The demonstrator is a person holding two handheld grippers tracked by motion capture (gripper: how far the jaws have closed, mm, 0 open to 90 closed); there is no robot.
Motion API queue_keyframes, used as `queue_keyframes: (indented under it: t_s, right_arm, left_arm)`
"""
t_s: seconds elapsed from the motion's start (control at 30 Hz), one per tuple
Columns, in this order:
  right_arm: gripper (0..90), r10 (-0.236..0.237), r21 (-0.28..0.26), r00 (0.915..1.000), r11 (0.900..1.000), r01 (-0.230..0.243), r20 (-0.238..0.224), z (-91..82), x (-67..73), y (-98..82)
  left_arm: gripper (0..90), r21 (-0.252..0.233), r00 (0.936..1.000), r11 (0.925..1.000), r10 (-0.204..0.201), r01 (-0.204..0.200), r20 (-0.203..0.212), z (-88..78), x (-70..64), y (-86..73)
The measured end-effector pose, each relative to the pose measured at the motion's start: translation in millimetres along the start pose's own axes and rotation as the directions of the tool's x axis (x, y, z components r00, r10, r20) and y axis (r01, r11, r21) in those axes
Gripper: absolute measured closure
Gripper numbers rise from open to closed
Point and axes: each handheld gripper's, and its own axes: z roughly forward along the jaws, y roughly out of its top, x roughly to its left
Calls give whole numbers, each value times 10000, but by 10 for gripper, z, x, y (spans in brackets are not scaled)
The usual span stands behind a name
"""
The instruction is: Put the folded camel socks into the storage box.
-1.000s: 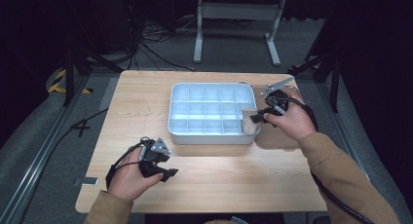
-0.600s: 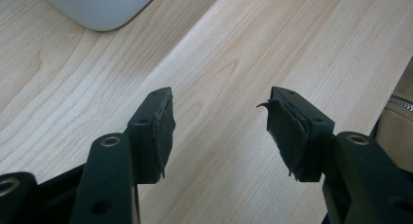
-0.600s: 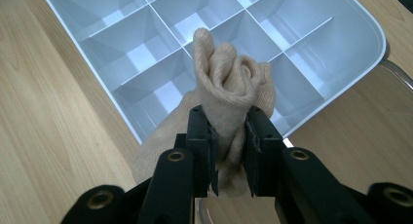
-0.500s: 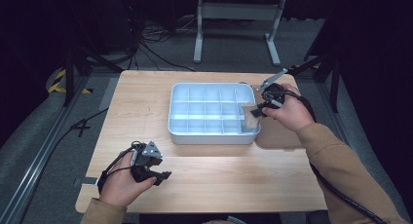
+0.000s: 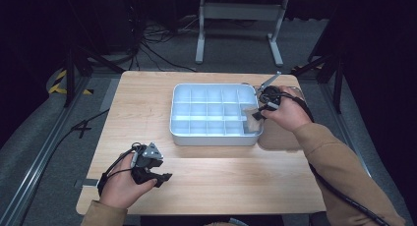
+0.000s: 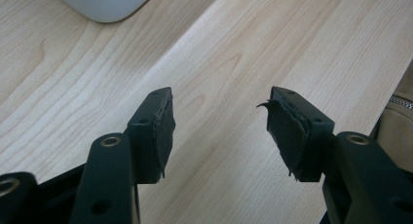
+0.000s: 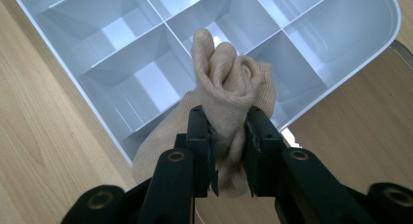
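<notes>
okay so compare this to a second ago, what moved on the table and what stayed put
The right gripper, shut on the beige cloth, moved away from the person along the tray's right edge, carrying the cloth over its compartments. The left gripper, jaws open and holding nothing, drew back toward the table's near edge. The tray stayed where it was.

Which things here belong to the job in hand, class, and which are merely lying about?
In the job: rolled beige sock, right gripper clamping it, white compartment tray.
Lying about: left gripper, open over bare table; floor cables; metal stand.
</notes>
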Motion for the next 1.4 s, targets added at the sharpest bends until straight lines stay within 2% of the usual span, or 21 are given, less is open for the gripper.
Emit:
queue_keyframes:
  t_s: [0.37,0.7,1.03,1.4]
  right_arm:
    - [752,-91,705,9999,9975,83,113,207,51,9]
    - [752,-245,1329,9996,9909,224,139,366,102,19]
    - [752,-191,2289,9998,9733,166,84,549,179,8]
    - [745,-79,2697,9999,9629,109,-123,798,162,-37]
  left_arm:
    - [438,1,9999,9999,124,-124,67,35,-10,45]
    - [438,8,9996,9997,237,-237,133,50,-8,66]
    - [438,55,9995,9996,293,-294,126,45,-12,69]
    - [437,-18,9996,9997,243,-243,125,59,-9,65]
